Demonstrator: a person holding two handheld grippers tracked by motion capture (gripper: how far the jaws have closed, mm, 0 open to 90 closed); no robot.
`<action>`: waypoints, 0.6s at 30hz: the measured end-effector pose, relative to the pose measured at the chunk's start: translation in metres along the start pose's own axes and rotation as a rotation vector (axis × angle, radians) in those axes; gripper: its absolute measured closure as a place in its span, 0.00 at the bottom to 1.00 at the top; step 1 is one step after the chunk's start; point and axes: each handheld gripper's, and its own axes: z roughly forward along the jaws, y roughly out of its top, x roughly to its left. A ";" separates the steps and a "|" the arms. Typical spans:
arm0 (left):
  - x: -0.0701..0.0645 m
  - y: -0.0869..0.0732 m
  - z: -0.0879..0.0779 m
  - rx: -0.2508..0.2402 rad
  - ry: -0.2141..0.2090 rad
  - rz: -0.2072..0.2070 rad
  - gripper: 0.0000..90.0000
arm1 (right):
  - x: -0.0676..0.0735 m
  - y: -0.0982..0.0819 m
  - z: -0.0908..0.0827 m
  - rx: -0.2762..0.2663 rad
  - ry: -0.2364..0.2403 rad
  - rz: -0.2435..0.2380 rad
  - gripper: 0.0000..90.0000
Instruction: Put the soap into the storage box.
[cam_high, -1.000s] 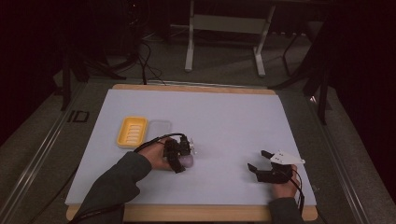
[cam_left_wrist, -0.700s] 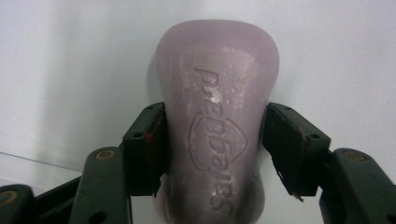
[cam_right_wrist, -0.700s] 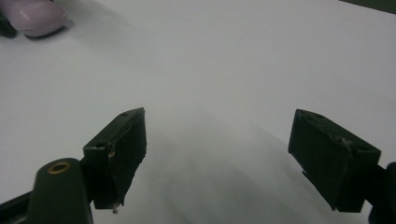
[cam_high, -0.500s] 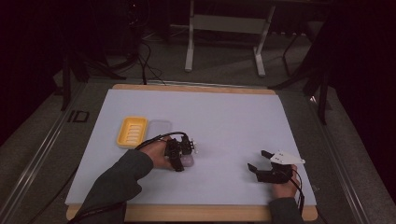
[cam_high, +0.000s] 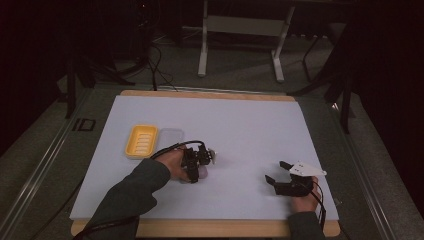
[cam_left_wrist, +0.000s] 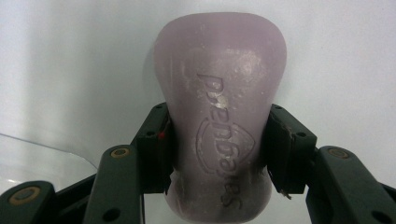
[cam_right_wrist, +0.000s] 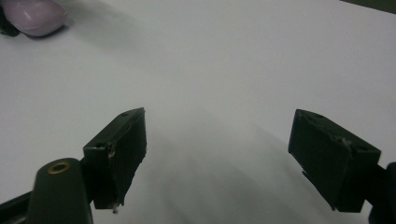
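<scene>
Left claw (cam_left_wrist: 217, 154) pinches the lilac soap bar (cam_left_wrist: 219, 107) at its waist, left of centre on the bench (cam_high: 250, 130), little changed from earlier; the yellow soap dish (cam_high: 141, 140) sits upper left. Right claw (cam_right_wrist: 219, 158) rests spread, lower right.

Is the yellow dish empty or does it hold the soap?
Empty: the yellow dish shows only its ribbed floor. The soap is outside it, clamped between the jaws of the left gripper.

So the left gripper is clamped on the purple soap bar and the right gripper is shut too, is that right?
Not quite. The left gripper is clamped on the purple soap bar, but the right gripper is open, its jaws spread wide over the bare white table, as the right gripper view shows.
</scene>
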 end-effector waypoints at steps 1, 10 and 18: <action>-0.002 0.001 0.000 0.007 0.011 -0.010 0.55 | 0.000 0.000 0.000 -0.001 0.000 0.000 0.21; 0.000 0.000 0.000 0.010 0.000 -0.057 0.55 | 0.000 0.000 0.000 -0.001 0.000 0.000 0.21; 0.003 -0.003 -0.001 -0.004 -0.003 -0.075 0.55 | 0.000 0.000 0.000 -0.001 -0.001 0.000 0.21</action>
